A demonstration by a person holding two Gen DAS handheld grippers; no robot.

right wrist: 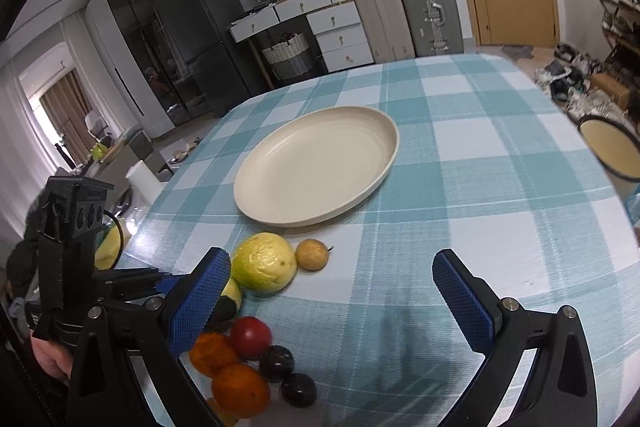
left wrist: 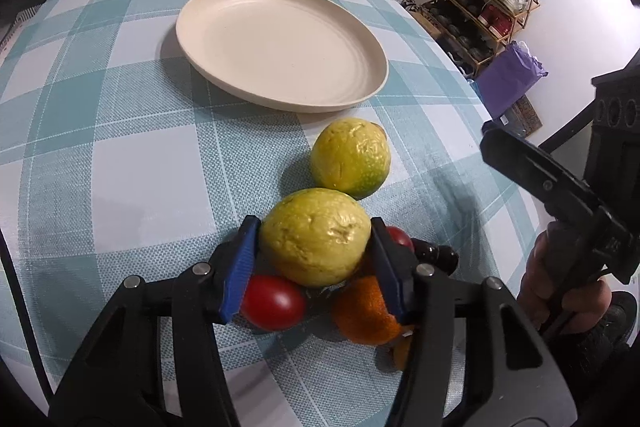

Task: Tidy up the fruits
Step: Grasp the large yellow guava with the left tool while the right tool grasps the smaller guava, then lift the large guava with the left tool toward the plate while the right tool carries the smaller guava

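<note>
The left gripper [left wrist: 314, 253] pinches a yellow guava [left wrist: 315, 237] between its blue pads [left wrist: 239, 277], just above the fruit pile; the empty cream plate [left wrist: 280, 43] lies straight ahead of it, past a second guava [left wrist: 351, 157], so the carry runs forward. The held guava's long axis looks crosswise to the fingers. The right gripper [right wrist: 332, 301] hangs spread and empty, farther from the plate's near rim, I judge.

Both wrist views look low and forward across the desk [left wrist: 120, 155] — the left close over the fruit, the right farther back; both show the plate [left wrist: 280, 45] at twelve o'clock.
</note>
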